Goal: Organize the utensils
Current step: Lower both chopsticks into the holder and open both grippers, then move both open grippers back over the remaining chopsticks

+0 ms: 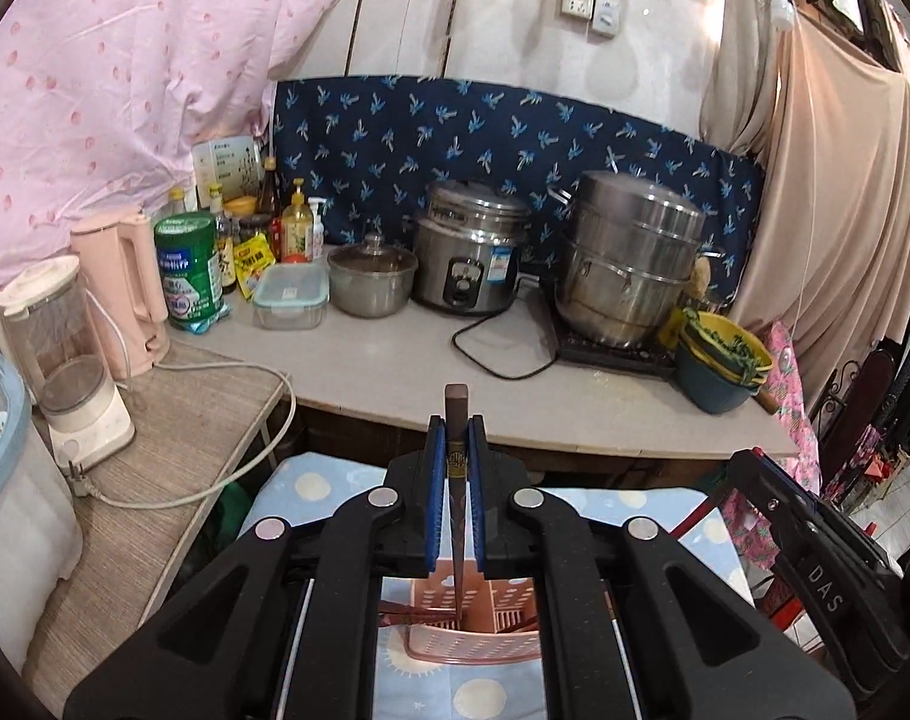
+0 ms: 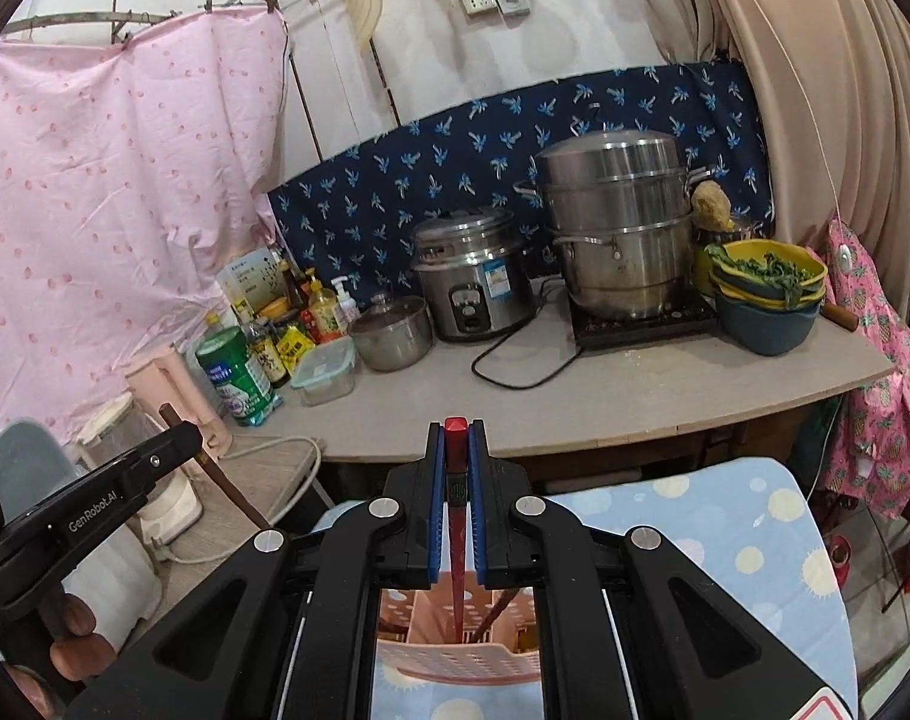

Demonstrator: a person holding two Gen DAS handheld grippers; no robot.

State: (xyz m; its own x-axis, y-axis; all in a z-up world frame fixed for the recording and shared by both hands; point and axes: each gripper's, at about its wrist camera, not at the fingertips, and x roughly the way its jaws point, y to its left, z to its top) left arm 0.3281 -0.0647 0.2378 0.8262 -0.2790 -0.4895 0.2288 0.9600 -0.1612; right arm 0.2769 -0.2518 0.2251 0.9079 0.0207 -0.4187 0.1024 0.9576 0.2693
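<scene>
My left gripper (image 1: 456, 429) is shut on a dark brown chopstick (image 1: 455, 414) that stands nearly upright, its thin end down inside a pink slotted utensil basket (image 1: 473, 645). My right gripper (image 2: 456, 432) is shut on a red chopstick (image 2: 455, 438), whose tip also reaches into the pink basket (image 2: 455, 660). More chopsticks lean inside that basket. It stands on a light blue cloth with pale dots (image 2: 725, 540). In the right wrist view the left gripper (image 2: 179, 438) shows at the left, the brown chopstick (image 2: 215, 468) slanting below it. In the left wrist view the right gripper's body (image 1: 815, 546) shows at the right.
Behind the cloth runs a grey counter (image 1: 395, 372) with a rice cooker (image 1: 470, 246), a steel steamer pot (image 1: 629, 258) on a hob, stacked bowls with greens (image 1: 722, 360), a small lidded pot (image 1: 371, 279), a clear food box, bottles, a pink kettle (image 1: 125, 288) and a blender (image 1: 65, 354).
</scene>
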